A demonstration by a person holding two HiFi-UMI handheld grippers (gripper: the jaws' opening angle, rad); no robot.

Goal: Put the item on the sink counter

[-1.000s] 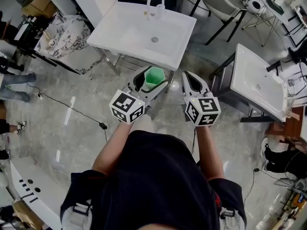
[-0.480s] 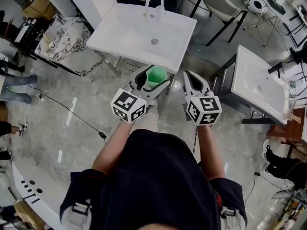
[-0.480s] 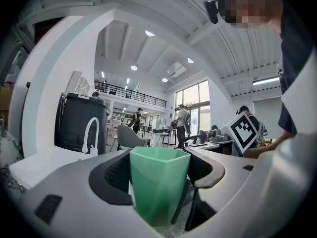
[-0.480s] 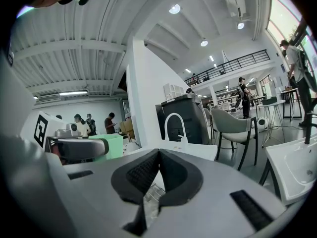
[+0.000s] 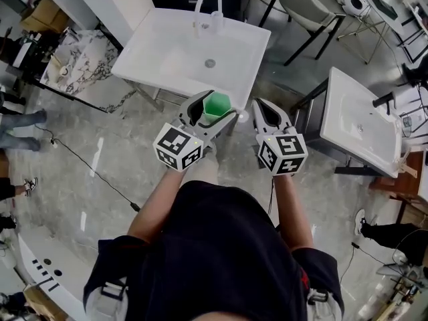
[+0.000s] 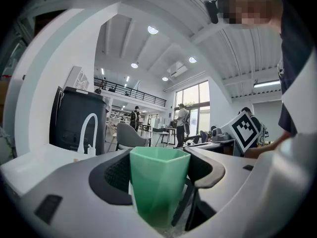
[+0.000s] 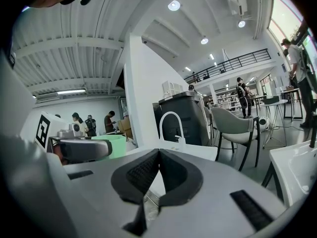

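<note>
A green faceted cup [image 5: 216,105] [image 6: 157,182] stands upright between the jaws of my left gripper [image 5: 212,107] [image 6: 158,175], which is shut on it. It is held in the air just in front of the near edge of the white sink [image 5: 154,52], whose counter carries a white arched faucet [image 5: 206,5] [image 6: 87,133] at the back. My right gripper [image 5: 265,112] [image 7: 157,180] hangs beside the left one, shut with nothing between its pads. From the right gripper view the cup [image 7: 111,145] shows at the left and the faucet [image 7: 171,128] straight ahead.
A second white sink [image 5: 358,122] stands to the right, a grey chair [image 5: 307,2] behind it. A marble slab [image 5: 73,59] lies to the left of the first sink. A cable [image 5: 87,162] trails across the glossy floor. People stand further back in the hall.
The sink has slid slightly down and left in the head view, so I am a little closer to it. Both grippers keep their pose and the cup stays held.
</note>
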